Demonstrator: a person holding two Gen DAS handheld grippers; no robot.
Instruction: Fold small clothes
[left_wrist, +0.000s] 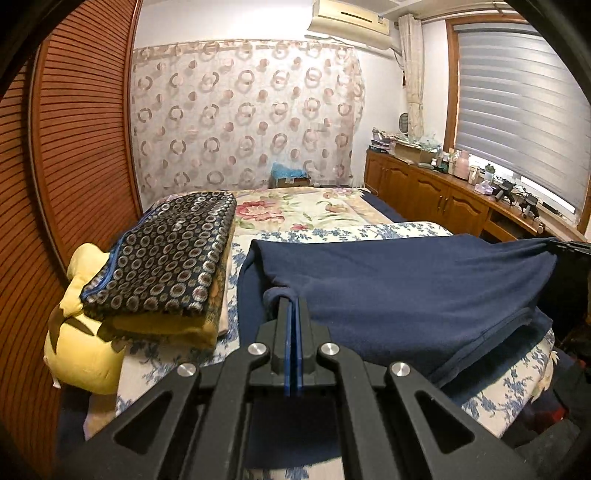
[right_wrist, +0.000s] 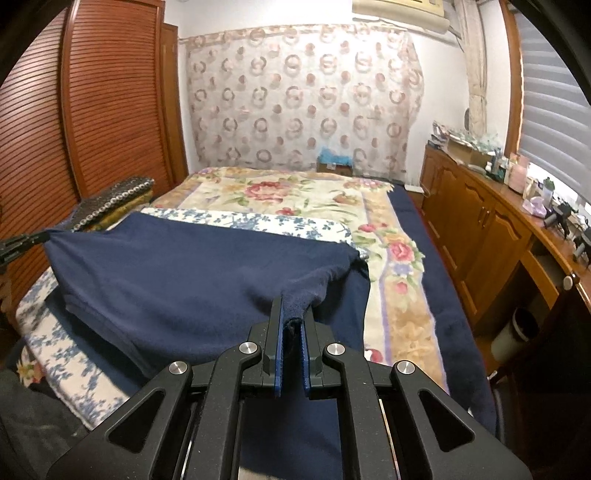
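A navy blue fleece garment (left_wrist: 399, 280) hangs stretched between my two grippers above the bed. In the left wrist view my left gripper (left_wrist: 292, 301) is shut on the garment's left corner, a small fold bunched over its tips. The right gripper shows at the far right edge there, holding the other corner (left_wrist: 554, 245). In the right wrist view my right gripper (right_wrist: 293, 310) is shut on a thick fold of the same garment (right_wrist: 192, 273), and the left gripper (right_wrist: 22, 242) pinches the far left corner. The garment's lower part sags onto the bed.
A bed with a blue-flowered sheet (left_wrist: 369, 230) and a rose-patterned blanket (right_wrist: 280, 195) lies below. Folded patterned bedding (left_wrist: 166, 258) and a yellow pillow (left_wrist: 85, 343) sit at the left by a slatted wardrobe (left_wrist: 74, 147). A wooden cabinet (right_wrist: 480, 229) with clutter runs along the right.
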